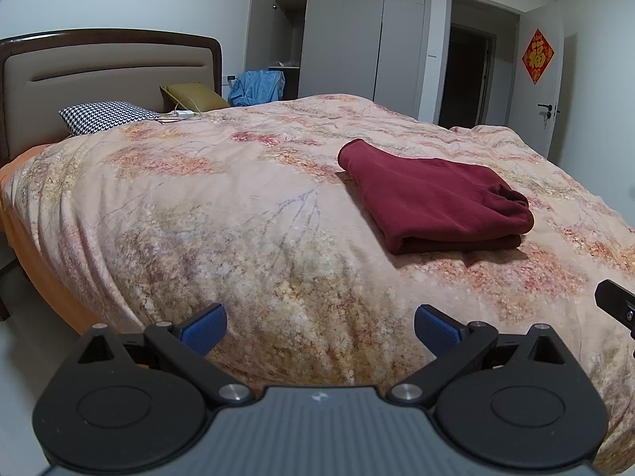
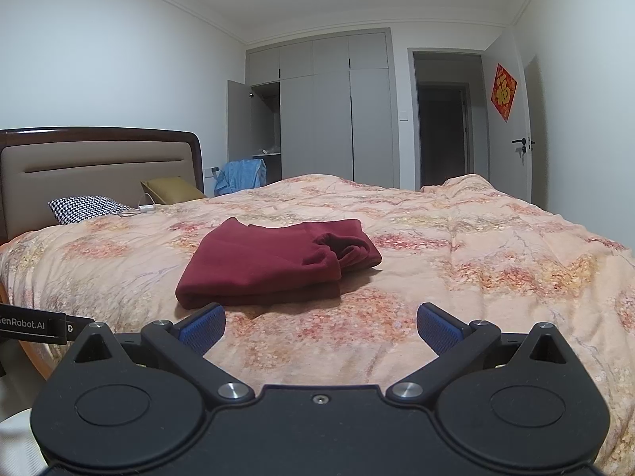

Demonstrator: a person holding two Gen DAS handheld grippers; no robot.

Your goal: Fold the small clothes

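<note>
A dark red garment (image 1: 432,198) lies folded into a flat stack on the floral quilt (image 1: 222,214). It also shows in the right wrist view (image 2: 274,265), just beyond the left blue pad. My left gripper (image 1: 320,329) is open and empty, held over the near edge of the bed, with the garment ahead and to the right. My right gripper (image 2: 321,327) is open and empty, close in front of the garment. A piece of the right gripper shows at the right edge of the left wrist view (image 1: 617,303).
The bed has a padded headboard (image 1: 99,75), a houndstooth pillow (image 1: 103,117), an olive pillow (image 1: 194,97) and a white charger with cable (image 1: 184,113). Blue clothing (image 1: 258,87) sits beyond the bed. A grey wardrobe (image 2: 317,119) with one door ajar and an open doorway (image 2: 444,131) stand behind.
</note>
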